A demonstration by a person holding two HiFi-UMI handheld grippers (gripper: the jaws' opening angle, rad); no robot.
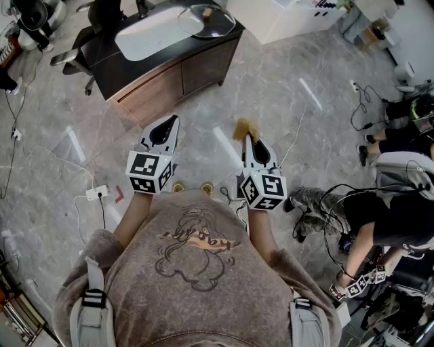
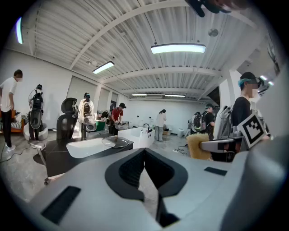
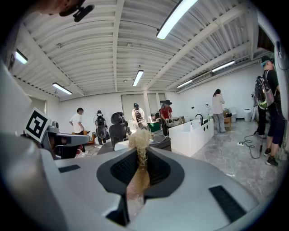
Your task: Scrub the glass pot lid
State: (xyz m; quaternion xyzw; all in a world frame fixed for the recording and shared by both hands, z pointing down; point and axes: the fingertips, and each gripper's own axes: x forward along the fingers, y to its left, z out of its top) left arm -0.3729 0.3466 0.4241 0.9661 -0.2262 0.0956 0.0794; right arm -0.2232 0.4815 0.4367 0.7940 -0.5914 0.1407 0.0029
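well, the person stood on a grey marbled floor [image 1: 271, 88] with a gripper in each hand, both held out in front of the chest and pointing a little below level. the left gripper [image 1: 169, 124] had its jaws pressed together with nothing between them; in the left gripper view [image 2: 144, 151] the two dark pads met along a thin line and only floor showed past them. the right gripper [image 1: 248, 141] was clamped on a tan, fibrous scrubber [image 1: 246, 127], whose frayed end stuck out beyond the jaw tips. in the right gripper view [image 3: 142, 151] the scrubber [image 3: 139, 137] ran up the middle between the pads and fluffed out above them. the left gripper view also caught the scrubber [image 2: 198, 145] off to its right, held out on the other tool.

the glass pot lid [image 1: 203, 20] lay well ahead of both grippers, on the dark top of a wooden-fronted cabinet [image 1: 169, 74], just beside a white basin [image 1: 146, 37] set into that top. neither gripper touched it. seen from the left gripper, the glass pot lid [image 2: 115, 141] sat at the basin's [image 2: 86, 146] right end.

a white power strip [image 1: 97, 193] lay on the floor to the person's left, and another person [image 1: 380, 210] sat low at the right edge.
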